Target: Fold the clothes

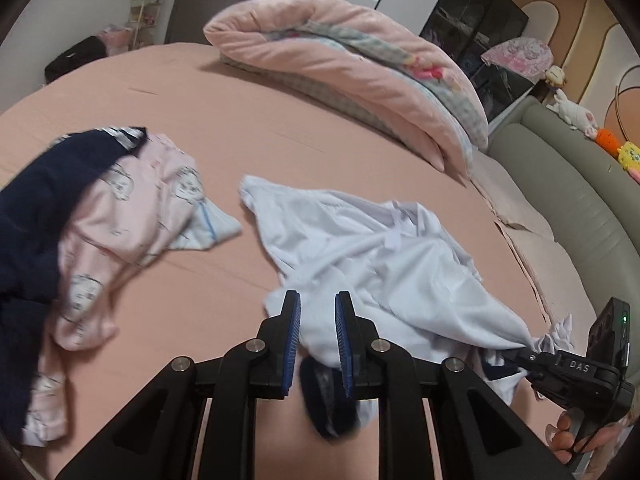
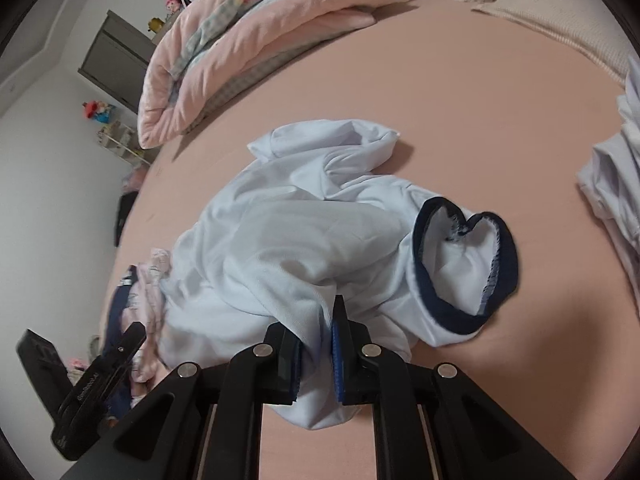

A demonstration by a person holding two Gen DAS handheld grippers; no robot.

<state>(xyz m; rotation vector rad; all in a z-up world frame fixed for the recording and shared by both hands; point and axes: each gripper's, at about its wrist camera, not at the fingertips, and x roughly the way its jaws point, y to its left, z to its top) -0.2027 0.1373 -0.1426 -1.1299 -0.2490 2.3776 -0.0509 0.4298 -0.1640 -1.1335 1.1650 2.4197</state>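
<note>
Right wrist view shows the white shirt stretched between both grippers, navy-trimmed sleeve pointing right, right gripper and left gripper each pinching fabric.

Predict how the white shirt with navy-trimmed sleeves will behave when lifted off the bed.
The white shirt looks thin and crumpled, so it will probably drape limply. The right hand-held gripper pinches bunched fabric, so the free sleeve likely dangles. It seems light and unlikely to slip.

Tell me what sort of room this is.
Most likely a child's bedroom: clothes lie on a bed with a pink sheet, a folded pink quilt rests on it, and plush toys sit along the padded headboard.
</note>
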